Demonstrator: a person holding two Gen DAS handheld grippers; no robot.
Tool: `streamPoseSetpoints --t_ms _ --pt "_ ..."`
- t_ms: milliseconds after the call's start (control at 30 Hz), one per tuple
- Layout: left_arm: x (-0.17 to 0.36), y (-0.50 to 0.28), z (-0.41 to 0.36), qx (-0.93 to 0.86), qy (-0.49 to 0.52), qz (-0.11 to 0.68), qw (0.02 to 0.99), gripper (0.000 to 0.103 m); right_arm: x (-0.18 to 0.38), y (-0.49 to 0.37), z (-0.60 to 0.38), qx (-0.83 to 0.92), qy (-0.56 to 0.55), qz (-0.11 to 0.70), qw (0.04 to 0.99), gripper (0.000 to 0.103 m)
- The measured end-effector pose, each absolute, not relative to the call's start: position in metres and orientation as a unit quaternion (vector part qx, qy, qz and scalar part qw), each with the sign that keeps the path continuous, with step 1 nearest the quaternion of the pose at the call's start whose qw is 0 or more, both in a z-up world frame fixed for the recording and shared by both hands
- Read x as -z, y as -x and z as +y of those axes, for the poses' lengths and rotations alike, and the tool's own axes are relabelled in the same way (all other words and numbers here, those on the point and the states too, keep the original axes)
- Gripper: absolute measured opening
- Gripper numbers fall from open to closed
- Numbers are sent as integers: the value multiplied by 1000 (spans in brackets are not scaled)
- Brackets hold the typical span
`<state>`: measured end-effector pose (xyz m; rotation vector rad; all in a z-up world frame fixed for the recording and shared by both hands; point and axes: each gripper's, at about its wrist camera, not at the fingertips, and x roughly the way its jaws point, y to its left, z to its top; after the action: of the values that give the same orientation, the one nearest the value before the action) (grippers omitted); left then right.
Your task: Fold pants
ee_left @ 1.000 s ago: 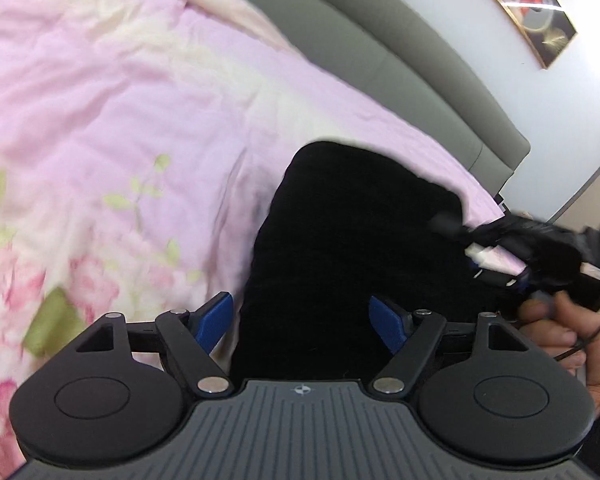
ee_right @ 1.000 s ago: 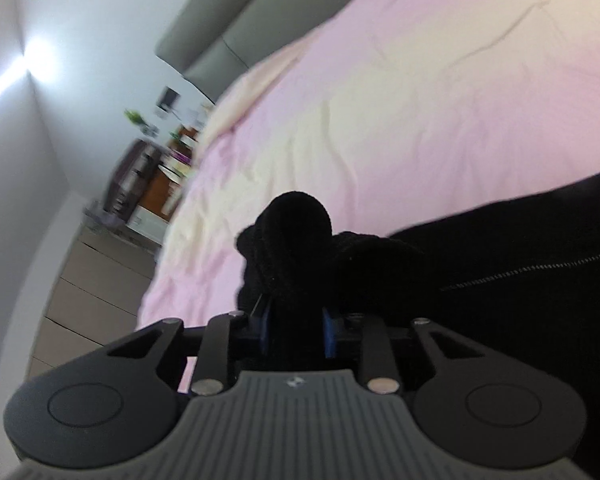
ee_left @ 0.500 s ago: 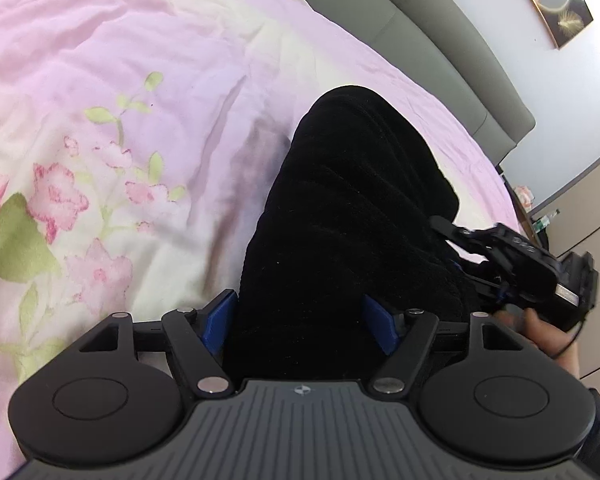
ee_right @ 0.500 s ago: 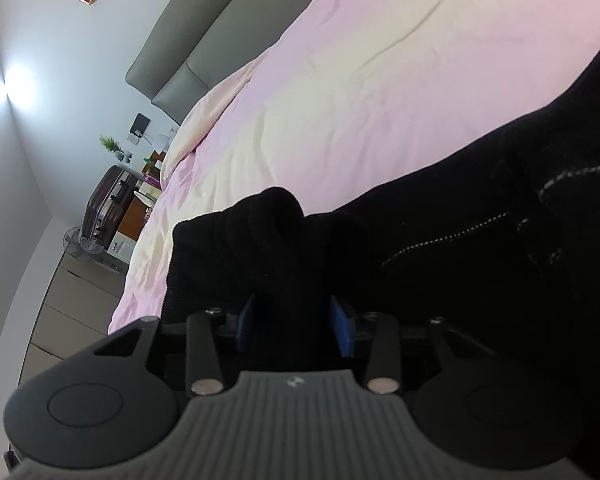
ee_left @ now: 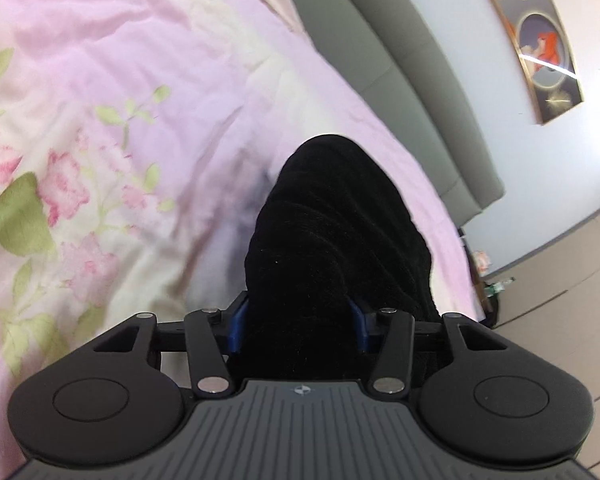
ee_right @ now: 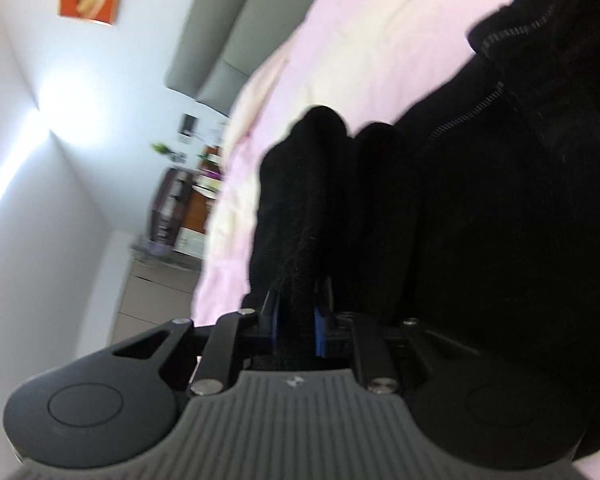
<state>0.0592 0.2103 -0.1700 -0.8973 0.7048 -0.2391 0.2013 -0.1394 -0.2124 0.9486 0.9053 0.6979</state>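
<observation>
While one pink floral duvet fills the bed, one pair of black pants lies across it toward three o'clock; two grippers hold it, left gripper and right gripper each clamped on bunched cloth

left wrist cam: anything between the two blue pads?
Yes, in the left wrist view the black pants fill the gap of the left gripper, bunched between both blue pads.
</observation>
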Motion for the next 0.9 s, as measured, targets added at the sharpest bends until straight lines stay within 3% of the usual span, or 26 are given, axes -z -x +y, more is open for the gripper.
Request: streamPoseSetpoints --t_ms 200,267,333,467,500,567,667,900 --pt "174 -70 179 97 350 395 844 56 240 -199 -158 -261 -379 452 764 13" --pt "181 -68 164 77 292 408 862 59 257 -198 -156 -247 -368 457 771 14" --pt "184 -68 164 68 288 403 866 68 251 -200 -154 -242 -366 457 774 16" --pt "178 -66 172 67 311 403 858 68 230 -190 -159 -251 -323 439 800 29" --pt "171 -63 170 63 299 395 866 67 223 -185 -164 -246 -316 432 808 36" --pt "156 -57 164 45 267 381 884 67 206 -173 -178 -225 -296 409 833 39" --pt "137 -53 154 25 234 353 906 68 187 -153 -210 -183 -293 379 858 52" --pt "111 -71 101 87 169 339 921 71 178 -109 -273 -81 -346 353 866 56"
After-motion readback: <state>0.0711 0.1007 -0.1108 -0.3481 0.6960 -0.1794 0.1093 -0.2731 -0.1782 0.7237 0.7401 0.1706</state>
